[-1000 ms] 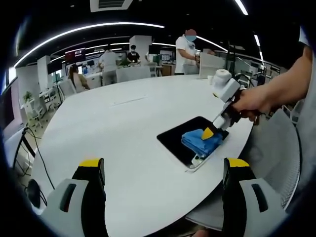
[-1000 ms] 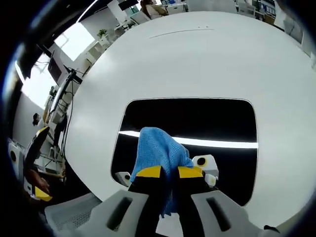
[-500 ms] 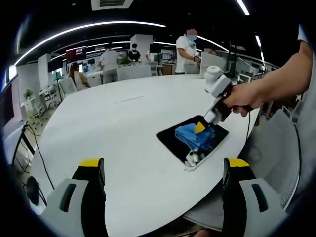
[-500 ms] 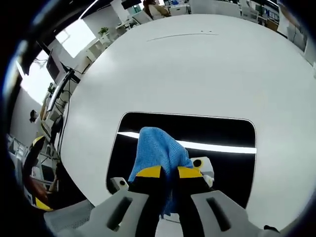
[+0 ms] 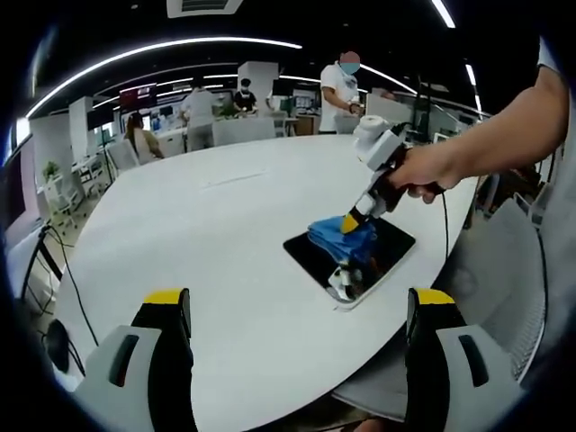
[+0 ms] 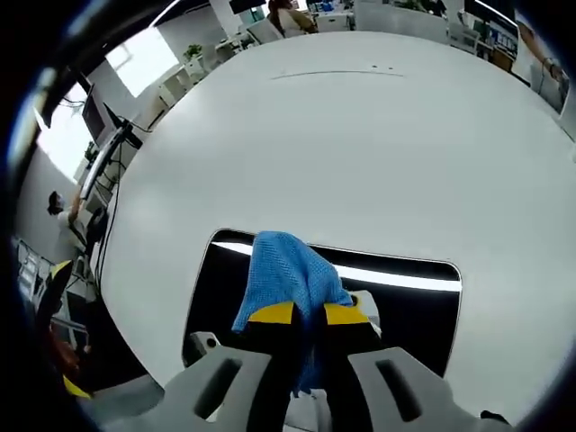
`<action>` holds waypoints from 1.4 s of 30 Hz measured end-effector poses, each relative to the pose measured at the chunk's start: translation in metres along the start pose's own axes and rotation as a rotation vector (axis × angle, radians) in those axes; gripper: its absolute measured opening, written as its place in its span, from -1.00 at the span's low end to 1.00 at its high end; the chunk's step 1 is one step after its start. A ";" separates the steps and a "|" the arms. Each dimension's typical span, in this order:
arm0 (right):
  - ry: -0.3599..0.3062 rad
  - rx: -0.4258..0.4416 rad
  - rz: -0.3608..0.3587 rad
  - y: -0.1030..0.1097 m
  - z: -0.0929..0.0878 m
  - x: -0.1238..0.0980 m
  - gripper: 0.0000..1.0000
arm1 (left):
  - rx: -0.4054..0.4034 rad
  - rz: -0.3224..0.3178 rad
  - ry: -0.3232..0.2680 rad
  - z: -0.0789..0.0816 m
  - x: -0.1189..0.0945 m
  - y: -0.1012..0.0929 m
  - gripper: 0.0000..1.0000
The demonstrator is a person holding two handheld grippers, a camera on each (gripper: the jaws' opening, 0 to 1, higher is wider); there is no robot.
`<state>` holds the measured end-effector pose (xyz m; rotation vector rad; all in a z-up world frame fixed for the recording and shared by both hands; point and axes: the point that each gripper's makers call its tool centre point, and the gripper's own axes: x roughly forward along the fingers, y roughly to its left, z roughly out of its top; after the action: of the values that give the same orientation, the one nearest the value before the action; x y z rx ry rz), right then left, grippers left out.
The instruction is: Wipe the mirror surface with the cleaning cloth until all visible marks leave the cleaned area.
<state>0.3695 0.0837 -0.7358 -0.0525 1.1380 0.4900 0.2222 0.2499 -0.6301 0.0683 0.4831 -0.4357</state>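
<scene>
— Where is the cleaning cloth (image 6: 286, 274)?

— The blue cleaning cloth is pinched between the closed jaws of the right gripper (image 6: 309, 314), and it is pressed onto the mirror (image 6: 409, 306), which lies flat on the white bench (image 6: 360, 144) near its edge.

— And in the left gripper view?

— A hand (image 5: 421, 171) holds the right gripper (image 5: 353, 221) tilted down over the mirror (image 5: 310, 255), cloth (image 5: 335, 236) at its far end. The left gripper (image 5: 297, 310) hangs apart from them, jaws spread wide, holding nothing.

— Anything else?

— A ceiling light reflects as a bright stripe across the dark glass.
</scene>
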 end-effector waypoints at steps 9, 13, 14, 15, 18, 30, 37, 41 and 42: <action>-0.008 -0.009 -0.001 -0.004 0.013 0.006 -0.91 | -0.001 -0.007 0.009 -0.004 0.000 -0.004 0.98; -0.010 -0.024 -0.012 -0.006 0.021 0.011 -0.91 | -0.003 -0.013 0.017 -0.006 0.001 -0.006 0.98; -0.010 -0.027 -0.016 -0.006 0.024 0.013 -0.91 | 0.002 -0.015 0.023 -0.008 0.001 -0.007 0.98; -0.009 -0.028 -0.018 -0.008 0.027 0.016 -0.91 | 0.003 -0.016 0.024 -0.008 0.001 -0.007 0.98; 0.005 -0.022 -0.020 -0.009 0.027 0.017 -0.91 | 0.001 -0.018 0.020 -0.006 0.004 -0.006 0.98; 0.003 -0.047 0.001 -0.008 0.024 0.014 -0.91 | 0.002 -0.018 0.011 0.002 0.008 -0.004 0.98; -0.006 -0.079 0.016 -0.010 0.023 0.012 -0.91 | 0.003 -0.018 0.011 0.005 0.011 -0.007 0.98; -0.004 -0.076 0.015 -0.014 0.024 0.013 -0.91 | 0.000 -0.015 0.009 0.006 0.011 -0.009 0.98; -0.003 -0.075 0.016 -0.015 0.024 0.013 -0.91 | 0.000 -0.014 0.010 0.006 0.011 -0.009 0.98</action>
<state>0.4001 0.0818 -0.7401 -0.1076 1.1178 0.5463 0.2298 0.2359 -0.6300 0.0670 0.4939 -0.4496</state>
